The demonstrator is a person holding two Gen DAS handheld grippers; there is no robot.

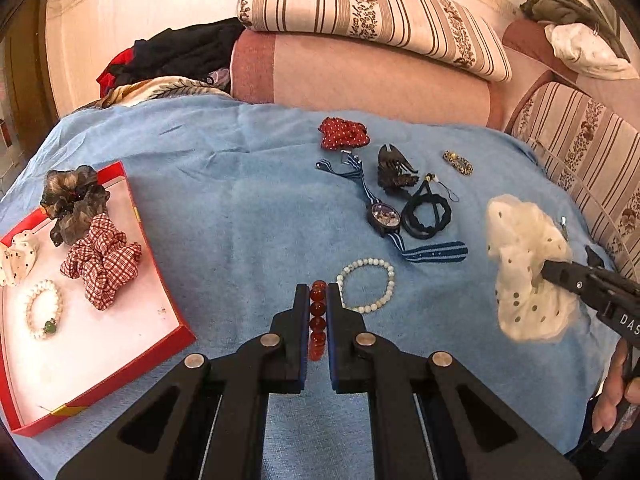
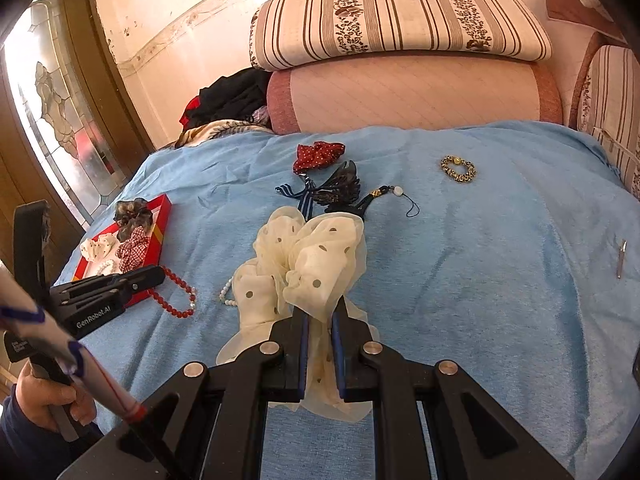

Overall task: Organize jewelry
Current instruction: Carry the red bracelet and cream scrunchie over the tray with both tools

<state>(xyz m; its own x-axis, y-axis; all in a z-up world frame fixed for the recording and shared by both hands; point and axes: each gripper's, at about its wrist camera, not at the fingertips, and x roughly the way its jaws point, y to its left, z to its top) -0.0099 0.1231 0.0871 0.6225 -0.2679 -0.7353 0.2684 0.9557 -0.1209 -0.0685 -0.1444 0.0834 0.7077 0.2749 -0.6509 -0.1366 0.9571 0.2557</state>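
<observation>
- Left wrist view: nearest the lens, the left gripper (image 1: pixel 318 300) has its jaws closed on a red bead bracelet (image 1: pixel 317 320), about 4 beads showing in a line between the pads and the rest hidden below them.
- Just beyond its tips a white bead bracelet (image 1: pixel 366 286) lies on the blue blanket (image 1: pixel 224 208); further back are a watch with a striped strap (image 1: pixel 386 216), a black hair tie (image 1: pixel 426 216), a dark claw clip (image 1: pixel 394 170) and a red dotted scrunchie (image 1: pixel 344 133).
- To the left, the red tray (image 1: pixel 176 320) already holds a dark scrunchie (image 1: pixel 74 200), a checked scrunchie (image 1: pixel 102 264) and a pearl bracelet with a green bead (image 1: pixel 44 310).
- Right wrist view: nearest the lens, the right gripper (image 2: pixel 322 312) is clamped on a cream dotted scrunchie (image 2: pixel 312 264), its gauzy folds spilling over both fingers.
- Here the red bracelet hangs as a loop from the left tool, beside the tray's near corner; a leopard-print scrunchie (image 2: pixel 459 170) and a small metal clip (image 2: pixel 621 258) lie well apart on the blanket.
- Risks, as I judge them: round beads gripped along 1 side can roll out of the pads, and the hanging loop may snag the tray wall on the way in.
- The thin gauze may slip free if only a fold is pinched, and its bulk hides what lies beneath.
</observation>
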